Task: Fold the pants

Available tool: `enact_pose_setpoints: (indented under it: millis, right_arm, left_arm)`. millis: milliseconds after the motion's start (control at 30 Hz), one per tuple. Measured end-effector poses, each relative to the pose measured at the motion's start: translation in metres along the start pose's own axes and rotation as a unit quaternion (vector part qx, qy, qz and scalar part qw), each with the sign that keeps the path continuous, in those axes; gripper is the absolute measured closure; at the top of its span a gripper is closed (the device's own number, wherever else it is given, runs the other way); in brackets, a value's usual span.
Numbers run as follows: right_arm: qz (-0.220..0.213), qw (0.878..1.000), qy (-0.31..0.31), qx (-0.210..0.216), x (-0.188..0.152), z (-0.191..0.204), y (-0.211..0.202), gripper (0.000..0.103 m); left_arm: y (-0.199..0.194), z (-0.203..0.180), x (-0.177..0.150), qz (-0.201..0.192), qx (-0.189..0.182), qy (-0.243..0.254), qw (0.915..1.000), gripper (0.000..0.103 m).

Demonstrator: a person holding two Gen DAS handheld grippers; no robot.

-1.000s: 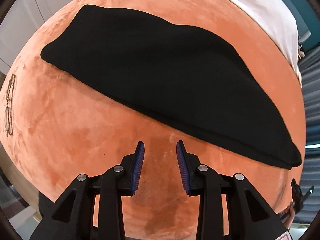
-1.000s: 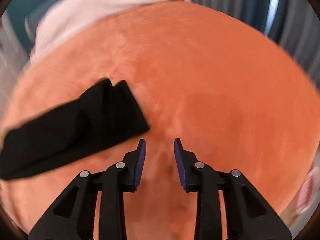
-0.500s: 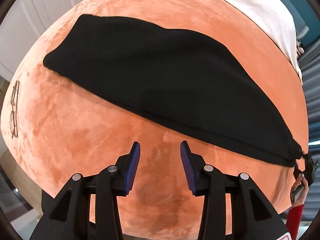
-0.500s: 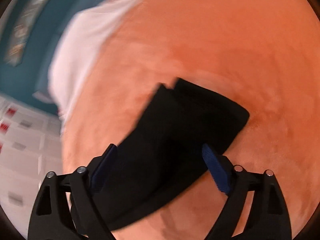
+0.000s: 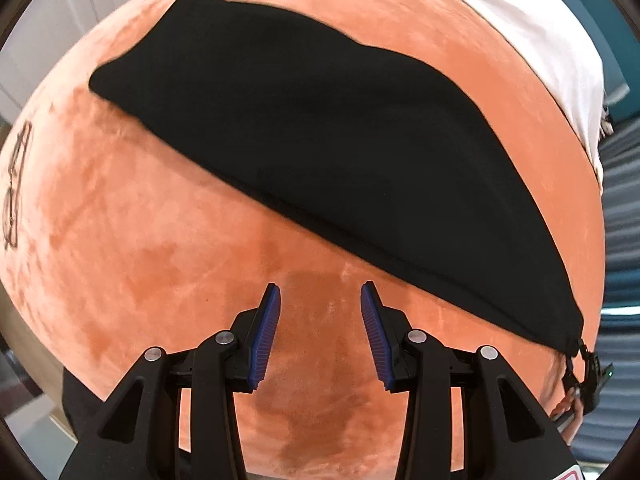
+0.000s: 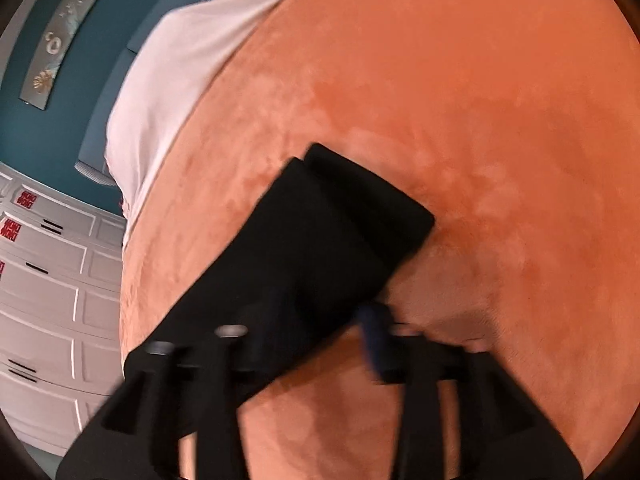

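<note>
The black pants (image 5: 320,152) lie folded lengthwise in a long strip across the orange suede surface (image 5: 140,240). My left gripper (image 5: 320,320) is open and empty, hovering just short of the pants' near edge. In the right wrist view one end of the pants (image 6: 320,240) lies under my right gripper (image 6: 316,340), whose jaws straddle the cloth, blurred by motion. The gap between its fingers looks narrower than before; a firm hold is unclear. The right gripper also shows at the pants' far right end in the left wrist view (image 5: 588,376).
A white cloth (image 5: 520,32) covers the far edge of the orange surface, also in the right wrist view (image 6: 168,92). Eyeglasses (image 5: 16,192) lie at the left edge. White drawers (image 6: 48,300) and a teal wall (image 6: 60,80) stand beyond.
My right gripper swung over to the pants' end, opened wide, then dropped onto the cloth with jaws narrowing. My left gripper edged slightly closer and opened a little wider.
</note>
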State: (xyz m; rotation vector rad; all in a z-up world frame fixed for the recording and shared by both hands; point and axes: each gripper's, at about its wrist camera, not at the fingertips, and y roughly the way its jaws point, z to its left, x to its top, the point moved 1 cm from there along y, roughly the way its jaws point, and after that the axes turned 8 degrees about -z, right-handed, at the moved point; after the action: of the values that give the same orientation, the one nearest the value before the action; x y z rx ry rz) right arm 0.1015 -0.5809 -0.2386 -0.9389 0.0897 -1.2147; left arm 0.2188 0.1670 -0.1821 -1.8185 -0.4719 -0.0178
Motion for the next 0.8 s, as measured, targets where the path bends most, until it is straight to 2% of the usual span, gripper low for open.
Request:
enact_pose_setpoints:
  millis: [100, 133, 167, 200, 267, 300, 333, 367, 400, 433, 467, 533, 567, 600, 700, 800]
  right_arm:
    - [0.003, 1.000, 0.004, 0.001, 0.011, 0.005, 0.011, 0.049]
    - [0.002, 1.000, 0.000, -0.003, 0.014, 0.006, 0.014, 0.055]
    - [0.006, 1.000, -0.008, -0.011, 0.019, 0.011, 0.017, 0.089]
    - [-0.001, 1.000, -0.018, -0.014, 0.027, 0.020, 0.013, 0.098]
    - [-0.057, 0.997, -0.033, 0.027, 0.041, 0.026, -0.022, 0.099]
    - [-0.082, 0.994, -0.065, 0.025, 0.047, 0.033, -0.032, 0.099]
    - [-0.075, 0.992, -0.096, -0.016, 0.048, 0.030, -0.026, 0.098]
    - [-0.040, 0.991, -0.108, -0.062, 0.048, 0.019, -0.007, 0.097]
    - [0.012, 0.992, -0.087, -0.096, 0.043, 0.000, 0.015, 0.097]
    - [0.027, 0.991, -0.078, -0.110, 0.038, -0.007, 0.021, 0.097]
    - [0.012, 0.991, -0.081, -0.106, 0.035, -0.005, 0.017, 0.095]
    - [-0.029, 0.987, -0.092, -0.125, 0.027, 0.008, 0.000, 0.073]
    - [-0.045, 0.983, -0.099, -0.146, 0.023, 0.012, -0.007, 0.055]
    - [-0.067, 0.976, -0.118, -0.169, 0.015, 0.020, -0.018, 0.050]
    - [-0.088, 0.964, -0.163, -0.189, -0.007, 0.041, -0.038, 0.050]
    - [-0.079, 0.968, -0.181, -0.154, -0.036, 0.058, -0.053, 0.050]
  left_arm:
    - [0.006, 0.016, 0.009, 0.001, -0.001, -0.026, 0.9997, 0.063]
    - [0.008, 0.023, 0.012, 0.001, 0.002, -0.037, 0.9993, 0.063]
    - [0.008, 0.027, 0.015, 0.002, 0.007, -0.045, 0.9990, 0.063]
    - [0.007, 0.034, 0.019, -0.001, 0.008, -0.051, 0.9986, 0.063]
    - [0.001, 0.042, 0.026, -0.010, 0.021, -0.048, 0.9986, 0.063]
    - [-0.001, 0.045, 0.029, -0.018, 0.031, -0.038, 0.9987, 0.063]
    - [-0.003, 0.048, 0.031, -0.024, 0.044, -0.030, 0.9983, 0.063]
    - [-0.004, 0.051, 0.034, -0.029, 0.056, -0.022, 0.9978, 0.063]
    - [-0.004, 0.053, 0.036, -0.030, 0.062, -0.019, 0.9975, 0.063]
    - [-0.005, 0.057, 0.039, -0.035, 0.071, -0.019, 0.9967, 0.063]
    - [-0.007, 0.061, 0.042, -0.042, 0.080, -0.021, 0.9957, 0.063]
    - [-0.012, 0.070, 0.045, -0.054, 0.088, -0.033, 0.9941, 0.059]
    - [-0.012, 0.077, 0.049, -0.059, 0.088, -0.044, 0.9934, 0.052]
    - [-0.013, 0.087, 0.053, -0.065, 0.092, -0.062, 0.9917, 0.051]
    - [-0.011, 0.108, 0.067, -0.071, 0.105, -0.091, 0.9878, 0.051]
    - [-0.008, 0.115, 0.082, -0.081, 0.107, -0.083, 0.9875, 0.051]
